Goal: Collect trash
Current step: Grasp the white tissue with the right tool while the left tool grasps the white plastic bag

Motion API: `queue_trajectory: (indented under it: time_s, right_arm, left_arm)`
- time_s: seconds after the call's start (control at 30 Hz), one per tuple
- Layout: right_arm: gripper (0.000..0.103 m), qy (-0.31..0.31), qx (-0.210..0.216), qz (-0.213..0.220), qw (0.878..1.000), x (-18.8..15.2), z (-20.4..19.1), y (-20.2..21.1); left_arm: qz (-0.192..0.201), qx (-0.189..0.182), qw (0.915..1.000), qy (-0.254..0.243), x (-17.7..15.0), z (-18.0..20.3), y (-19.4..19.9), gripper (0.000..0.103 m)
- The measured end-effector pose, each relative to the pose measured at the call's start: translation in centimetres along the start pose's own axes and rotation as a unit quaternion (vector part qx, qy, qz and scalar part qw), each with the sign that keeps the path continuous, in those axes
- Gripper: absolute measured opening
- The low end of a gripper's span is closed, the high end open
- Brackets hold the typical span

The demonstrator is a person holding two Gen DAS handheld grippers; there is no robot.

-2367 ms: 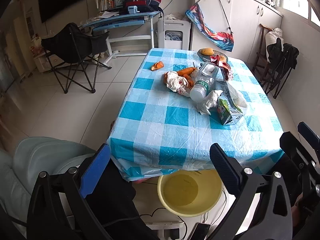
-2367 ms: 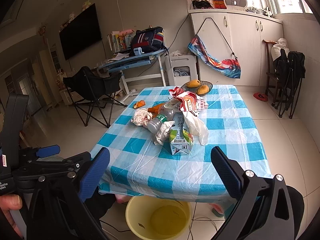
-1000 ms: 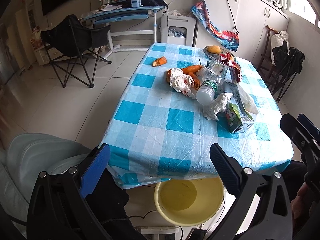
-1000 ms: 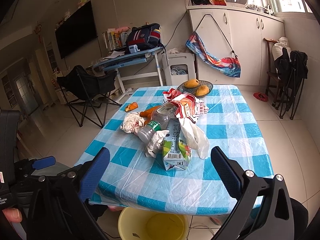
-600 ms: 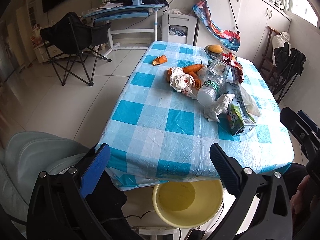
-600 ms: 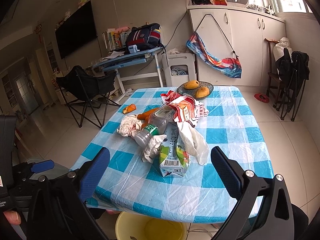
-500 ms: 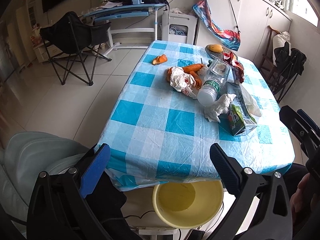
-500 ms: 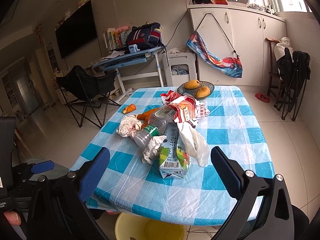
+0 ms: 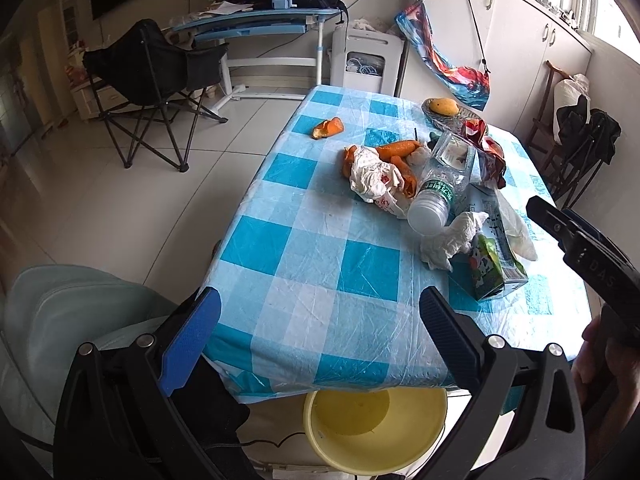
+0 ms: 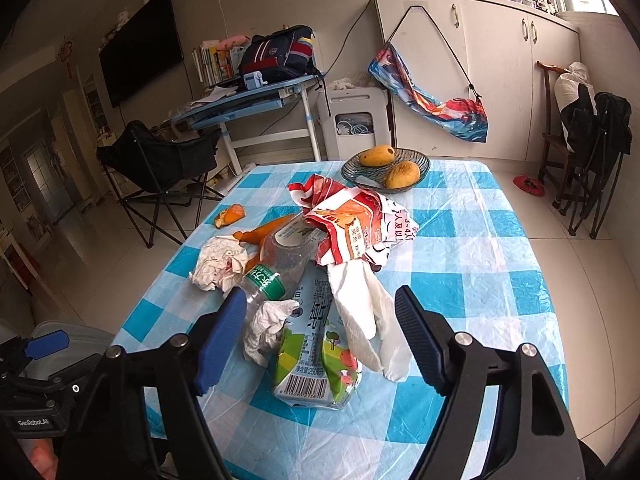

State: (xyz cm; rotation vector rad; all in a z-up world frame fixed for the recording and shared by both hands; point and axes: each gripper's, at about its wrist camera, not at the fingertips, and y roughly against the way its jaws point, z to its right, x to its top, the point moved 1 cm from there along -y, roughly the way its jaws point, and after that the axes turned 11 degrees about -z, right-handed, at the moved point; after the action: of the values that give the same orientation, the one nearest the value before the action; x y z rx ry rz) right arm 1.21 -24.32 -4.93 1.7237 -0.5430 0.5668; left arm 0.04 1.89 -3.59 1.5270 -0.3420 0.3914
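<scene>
Trash lies heaped on the blue-checked table [image 9: 304,264]: a green milk carton [image 10: 316,356], a crumpled tissue [image 10: 268,328], a clear plastic bottle [image 10: 276,268], a white bag [image 10: 368,320], a red snack wrapper [image 10: 352,220], crumpled paper [image 10: 220,264], carrots [image 10: 264,230] and an orange peel [image 10: 230,214]. My right gripper [image 10: 318,300] hangs low over the heap. Its jaws are closing, with the carton and tissue between them, and the pads stand clear of both. My left gripper [image 9: 318,300] is open and empty above the table's near edge.
A yellow basin [image 9: 376,428] stands on the floor under the table's near edge. A glass bowl [image 10: 420,158] of mangoes sits at the table's far end. A black folding chair [image 9: 152,76] and a desk [image 9: 256,24] stand at the back left, more chairs [image 10: 592,148] at the right.
My right gripper has moved forward and down onto the heap, and its jaws have narrowed around the carton. My left gripper has edged slightly closer to the table.
</scene>
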Motion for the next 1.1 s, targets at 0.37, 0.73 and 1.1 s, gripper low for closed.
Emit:
queue_trajectory:
  time_s: [0.37,0.73,1.1]
  right_arm:
    - [0.017,-0.029,0.054,-0.065,0.996,0.2,3.4,-5.0]
    - [0.003,-0.064,0.138,-0.046,0.987,-1.1,5.0,-2.4]
    - [0.002,-0.075,0.166,-0.017,0.983,-0.9,5.1,0.7]
  left_arm:
    - [-0.008,-0.017,0.9998,0.006,4.5,1.7,-4.4,0.096]
    - [-0.016,-0.007,0.9988,0.047,10.4,2.2,-11.6,0.096]
    - [-0.010,-0.112,0.9928,0.040,10.5,2.4,-11.8,0.023]
